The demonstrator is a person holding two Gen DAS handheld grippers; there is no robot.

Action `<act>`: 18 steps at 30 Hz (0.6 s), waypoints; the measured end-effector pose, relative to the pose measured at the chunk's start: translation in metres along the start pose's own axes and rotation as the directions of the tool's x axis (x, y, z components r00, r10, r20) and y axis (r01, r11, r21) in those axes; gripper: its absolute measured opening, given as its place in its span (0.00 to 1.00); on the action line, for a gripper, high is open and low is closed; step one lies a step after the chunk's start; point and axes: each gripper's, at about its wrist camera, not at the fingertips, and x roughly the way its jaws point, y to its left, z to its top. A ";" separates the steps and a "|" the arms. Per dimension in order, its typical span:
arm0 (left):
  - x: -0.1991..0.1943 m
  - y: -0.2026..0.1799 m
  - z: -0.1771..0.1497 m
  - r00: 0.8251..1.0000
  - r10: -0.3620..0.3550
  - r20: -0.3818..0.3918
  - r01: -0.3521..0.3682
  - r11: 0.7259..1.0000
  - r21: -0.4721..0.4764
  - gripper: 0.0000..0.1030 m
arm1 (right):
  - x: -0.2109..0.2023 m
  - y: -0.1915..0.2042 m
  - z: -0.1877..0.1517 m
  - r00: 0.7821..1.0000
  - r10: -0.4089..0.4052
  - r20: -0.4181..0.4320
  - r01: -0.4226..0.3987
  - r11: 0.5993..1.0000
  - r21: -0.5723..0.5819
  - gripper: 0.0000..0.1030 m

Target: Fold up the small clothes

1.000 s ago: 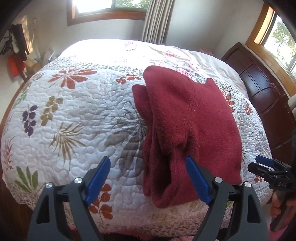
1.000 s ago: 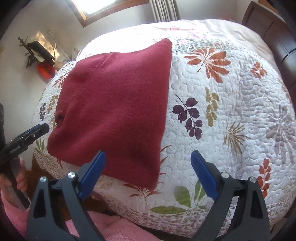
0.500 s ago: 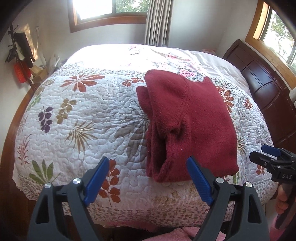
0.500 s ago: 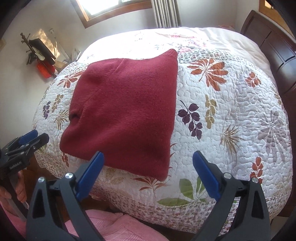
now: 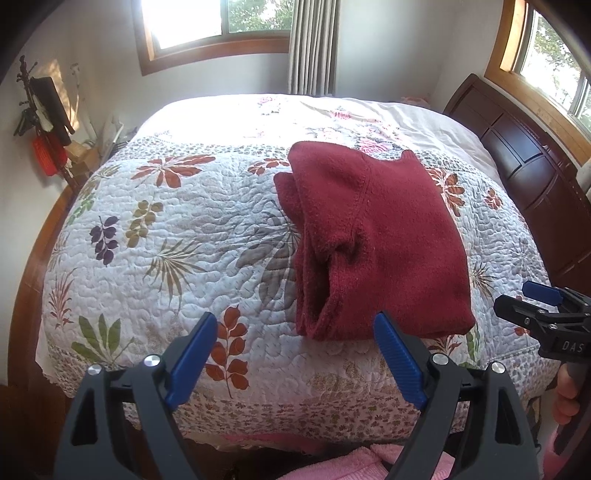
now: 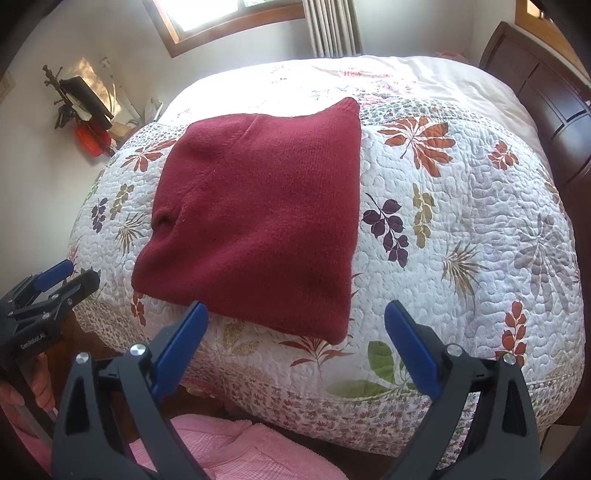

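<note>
Your left gripper (image 5: 295, 354) is spread wide, its blue pads (image 5: 194, 356) apart over the quilt and pinching nothing; your right gripper (image 6: 295, 347) is spread just as wide and also bare. Between and beyond them lies the dark red garment (image 5: 373, 240), folded into a compact, roughly square bundle on the quilt (image 5: 177, 229), near the bed's close edge. From the right wrist view the garment (image 6: 258, 210) shows a flat, smooth top face with one corner pointing toward the far side of the bed; from the left wrist view you see its open side, where several fleecy layers stack up and a seam curves across the top layer. Neither gripper touches it: the left one's right-hand pad sits just in front of the bundle's near edge, and the right one's left-hand pad sits just below the near hem. Each gripper also appears at the edge of the other's view, held by a hand (image 5: 565, 398) low beside the bed. The quilt is white with printed leaves in rust, purple, olive and grey. A dark wooden headboard (image 5: 535, 177) stands along the right side, a grey curtain (image 5: 312, 44) hangs by the far window (image 5: 207, 26), and pink fabric (image 6: 221, 450) lies below the grippers.
</note>
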 end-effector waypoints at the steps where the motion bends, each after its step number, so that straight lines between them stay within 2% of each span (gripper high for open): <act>1: 0.000 0.000 0.000 1.000 -0.002 -0.002 0.002 1.000 0.000 0.85 | 0.000 0.000 -0.001 1.000 -0.001 -0.002 0.001 1.000 0.002 0.93; 18: 0.007 0.004 -0.009 1.000 0.007 -0.028 -0.007 1.000 0.000 0.85 | 0.000 0.004 -0.008 1.000 -0.017 0.016 0.016 1.000 0.026 0.93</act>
